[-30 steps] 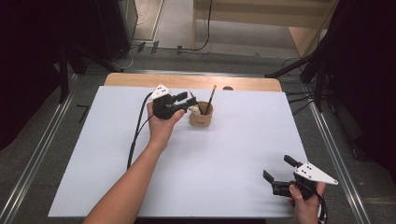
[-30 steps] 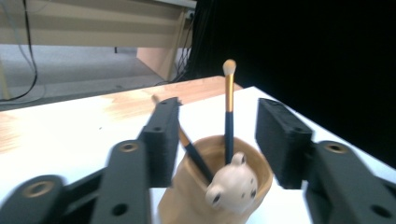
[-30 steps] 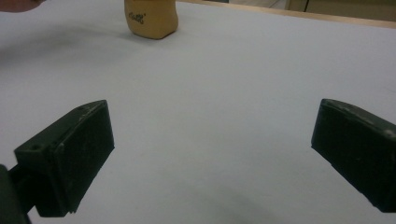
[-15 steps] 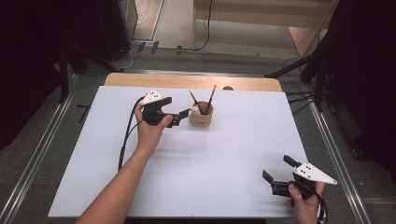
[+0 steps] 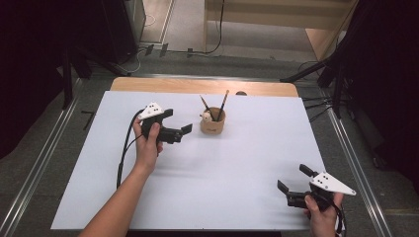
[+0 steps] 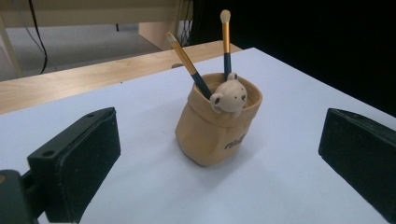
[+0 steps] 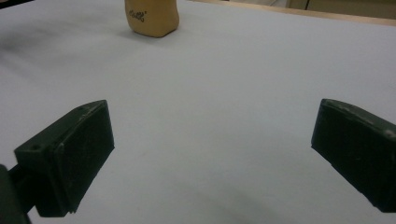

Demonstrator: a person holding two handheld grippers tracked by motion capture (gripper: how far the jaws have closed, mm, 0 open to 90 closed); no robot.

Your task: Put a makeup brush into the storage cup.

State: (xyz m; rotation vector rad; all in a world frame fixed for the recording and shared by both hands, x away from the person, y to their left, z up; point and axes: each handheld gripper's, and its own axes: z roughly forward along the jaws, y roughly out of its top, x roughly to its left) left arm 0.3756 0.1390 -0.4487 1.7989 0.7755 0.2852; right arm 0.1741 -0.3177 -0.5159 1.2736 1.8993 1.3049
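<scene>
The left claw (image 5: 177,123) has just been opening and holds nothing. The cup (image 5: 213,123) with two brushes (image 6: 187,61) sits at its 3 o'clock. The right claw (image 5: 291,185) is open too.

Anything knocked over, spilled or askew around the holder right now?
Nothing stands out. The tan bear holder stands upright on the white table, both brushes leaning inside it. The left gripper is open and clear of it; nothing lies spilled.
</scene>
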